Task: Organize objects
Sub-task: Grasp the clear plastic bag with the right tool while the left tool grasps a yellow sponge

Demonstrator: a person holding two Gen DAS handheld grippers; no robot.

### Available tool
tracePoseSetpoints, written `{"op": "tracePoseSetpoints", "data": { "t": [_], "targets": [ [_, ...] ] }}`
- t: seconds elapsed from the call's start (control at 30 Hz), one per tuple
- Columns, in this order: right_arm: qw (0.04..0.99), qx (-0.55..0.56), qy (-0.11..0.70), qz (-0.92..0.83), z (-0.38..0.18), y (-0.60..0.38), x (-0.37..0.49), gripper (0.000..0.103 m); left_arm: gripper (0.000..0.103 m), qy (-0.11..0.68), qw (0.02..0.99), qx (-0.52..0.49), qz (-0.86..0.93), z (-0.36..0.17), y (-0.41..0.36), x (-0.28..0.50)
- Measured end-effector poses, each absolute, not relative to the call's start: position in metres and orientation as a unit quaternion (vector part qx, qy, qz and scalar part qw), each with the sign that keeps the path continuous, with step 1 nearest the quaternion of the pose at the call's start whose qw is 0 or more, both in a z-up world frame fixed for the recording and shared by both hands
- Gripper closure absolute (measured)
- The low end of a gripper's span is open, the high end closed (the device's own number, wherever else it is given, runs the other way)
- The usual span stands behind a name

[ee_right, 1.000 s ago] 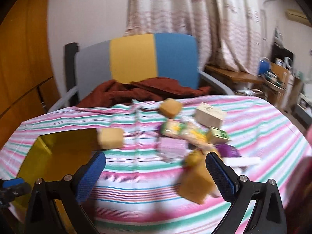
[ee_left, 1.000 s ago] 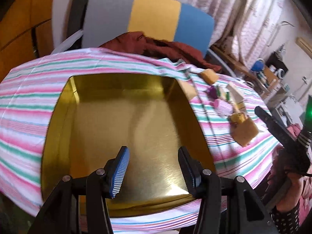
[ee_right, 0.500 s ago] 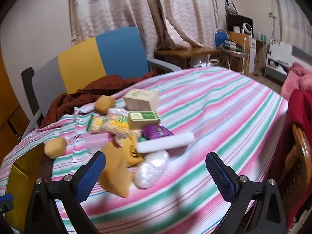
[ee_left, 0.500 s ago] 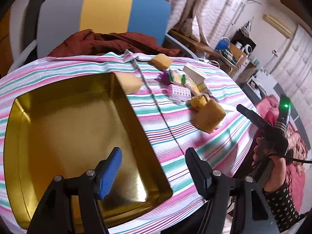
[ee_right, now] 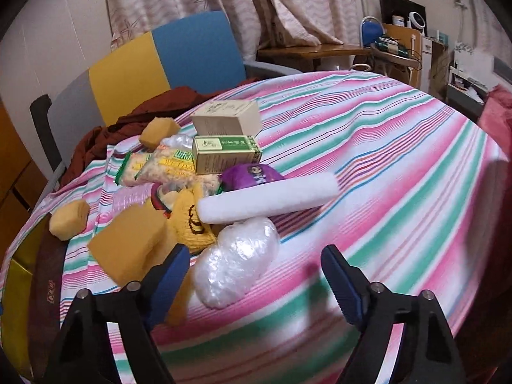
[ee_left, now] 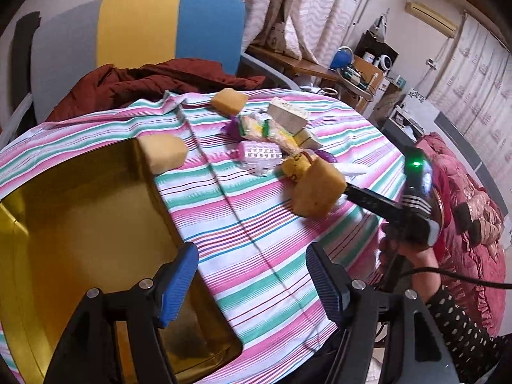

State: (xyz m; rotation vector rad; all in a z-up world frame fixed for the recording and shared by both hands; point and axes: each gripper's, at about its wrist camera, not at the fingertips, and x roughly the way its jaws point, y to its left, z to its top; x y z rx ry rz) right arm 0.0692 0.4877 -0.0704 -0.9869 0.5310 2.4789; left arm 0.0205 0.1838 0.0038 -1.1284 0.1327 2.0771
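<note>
Hovering over gold tray (ee_left: 80, 211) edge, left tongs (ee_left: 251, 283) just widened, empty. Right tongs (ee_right: 252, 276) just narrowing, still apart, clear bag (ee_right: 236, 264) between, untouched.

A chair (ee_right: 166, 64) with grey, yellow and blue panels stood behind the far edge of the table, a dark red garment (ee_left: 153, 80) heaped on its seat. Patterned curtains (ee_right: 272, 3) hung along the wall behind. A wooden desk (ee_right: 320, 52) cluttered with small items stood to the right.
</note>
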Motion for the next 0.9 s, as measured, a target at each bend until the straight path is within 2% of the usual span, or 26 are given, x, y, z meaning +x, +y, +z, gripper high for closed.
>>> {"op": "tracePoseSetpoints", "data": {
  "t": [0.07, 0.17, 0.23, 0.27, 0.4, 0.5, 0.9],
  "targets": [
    [0.204, -0.356, 0.194, 0.891, -0.076, 0.488, 0.063, 0.023, 0.032, 0.056, 0.387, -0.438, 0.809, 0.004, 0.193, 0.021],
    [0.198, -0.366, 0.194, 0.888, -0.083, 0.486, 0.057, 0.039, 0.032, 0.066, 0.401, -0.433, 0.804, 0.002, 0.207, 0.022],
    [0.198, -0.368, 0.194, 0.888, -0.086, 0.485, 0.057, 0.055, 0.032, 0.075, 0.411, -0.431, 0.8, 0.0, 0.217, 0.022],
    [0.205, -0.366, 0.188, 0.888, -0.086, 0.484, 0.06, 0.058, 0.032, 0.079, 0.416, -0.431, 0.797, -0.002, 0.223, 0.022],
    [0.213, -0.361, 0.2, 0.886, -0.085, 0.489, 0.071, 0.059, 0.031, 0.09, 0.432, -0.442, 0.781, -0.012, 0.248, 0.016],
    [0.22, -0.36, 0.195, 0.885, -0.086, 0.491, 0.082, 0.059, 0.02, 0.111, 0.44, -0.433, 0.779, -0.019, 0.269, 0.015],
    [0.22, -0.355, 0.176, 0.891, -0.09, 0.49, 0.094, 0.059, 0.019, 0.141, 0.457, -0.429, 0.766, -0.051, 0.345, -0.001]
  ]
}}
